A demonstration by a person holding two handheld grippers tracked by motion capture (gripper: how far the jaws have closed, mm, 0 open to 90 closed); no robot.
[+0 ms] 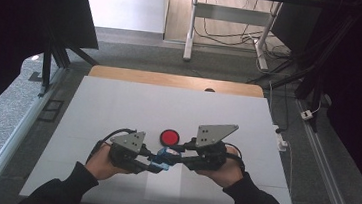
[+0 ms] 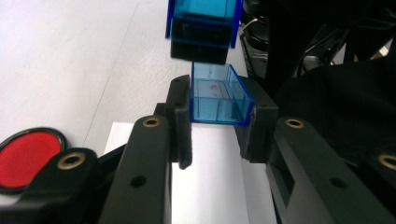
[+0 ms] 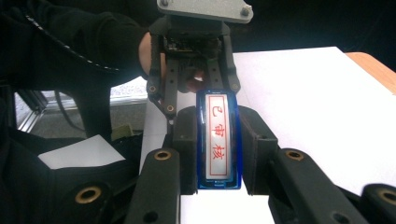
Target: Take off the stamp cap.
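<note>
Left gripper (image 2: 218, 133) clamped on a clear blue cap (image 2: 219, 95), one pad on each side, the cap's open hollow turned toward the camera; faint red marks on its inner wall, too small to read. Straight ahead of those jaws, just apart from the cap, the blue stamp body (image 2: 201, 28) with a dark band at its near end. Low to the left of the jaws, a red round pad (image 2: 25, 156) in a black rim on the white table (image 2: 70, 60). Right gripper (image 3: 218, 149) shut on the stamp body (image 3: 218, 140), its white face up between the pads, three red characters in a red frame reading 已审核. From above, both tools (image 1: 155, 162) (image 1: 179, 154) tip to tip, blue parts between them.
</note>
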